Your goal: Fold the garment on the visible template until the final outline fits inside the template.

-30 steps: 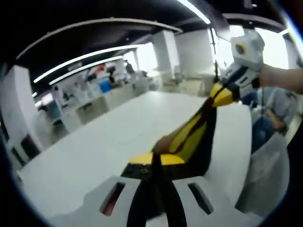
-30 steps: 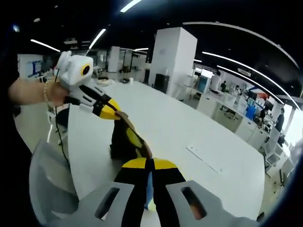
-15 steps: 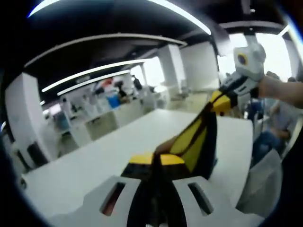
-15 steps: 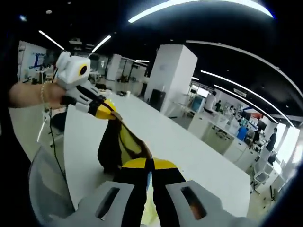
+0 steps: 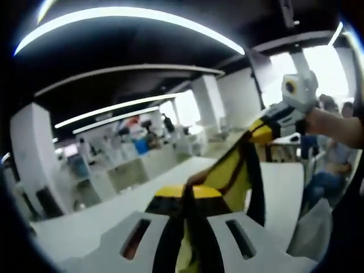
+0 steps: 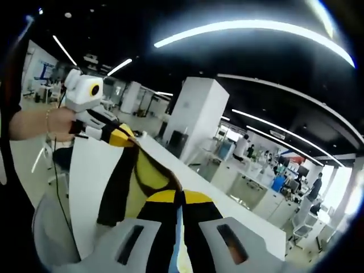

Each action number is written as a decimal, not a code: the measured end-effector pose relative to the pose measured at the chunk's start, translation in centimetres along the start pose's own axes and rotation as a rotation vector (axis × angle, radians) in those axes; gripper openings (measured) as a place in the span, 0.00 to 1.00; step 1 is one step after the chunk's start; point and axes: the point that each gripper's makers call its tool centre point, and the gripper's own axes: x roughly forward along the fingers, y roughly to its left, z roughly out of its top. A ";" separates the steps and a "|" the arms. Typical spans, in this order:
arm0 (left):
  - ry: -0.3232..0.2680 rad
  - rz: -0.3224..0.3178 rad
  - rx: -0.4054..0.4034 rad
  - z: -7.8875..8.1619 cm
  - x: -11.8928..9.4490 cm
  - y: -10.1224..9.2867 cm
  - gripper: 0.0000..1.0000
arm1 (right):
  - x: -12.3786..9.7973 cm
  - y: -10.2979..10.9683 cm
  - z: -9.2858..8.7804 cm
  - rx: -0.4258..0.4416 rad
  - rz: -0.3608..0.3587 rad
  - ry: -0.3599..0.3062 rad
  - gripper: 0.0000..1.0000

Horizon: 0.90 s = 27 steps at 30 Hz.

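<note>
1. In the left gripper view, the left gripper [image 5: 183,196] is seen nearest, its yellow-tipped jaws pressed together on an edge of the yellow and black garment [image 5: 234,173].
2. In the right gripper view, the right gripper [image 6: 178,200] is likewise clamped on the garment [image 6: 136,179], which is pinched between its closed jaws.
3. The garment is stretched between the two grippers and is held up in the air above the white table [image 5: 108,219]; its lower part hangs down toward the tabletop.
4. The opposite gripper is shown at the far end of the cloth in each view: the right gripper at [image 5: 267,128], gripped by a hand [image 5: 330,126], and the left gripper at [image 6: 116,135], gripped by a hand [image 6: 57,122] with a bracelet at the wrist.
5. A grey chair back [image 6: 54,236] is seen beside the table's near edge.
6. Farther off, a white pillar [image 6: 196,116], desks with seated people and long ceiling light strips [image 5: 131,14] are visible.
7. No brand, label or writing can be read; the distant wall graphics are too blurred.
8. Compared with a second ago, both cameras are tilted higher, so more ceiling is shown, and the garment has been lifted from the table, with more of it spread open between the grippers.
</note>
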 end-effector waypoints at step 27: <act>-0.131 -0.025 0.099 7.9 -3.1 -1.3 0.00 | -5.0 -1.2 7.5 -0.080 -0.068 -0.139 0.03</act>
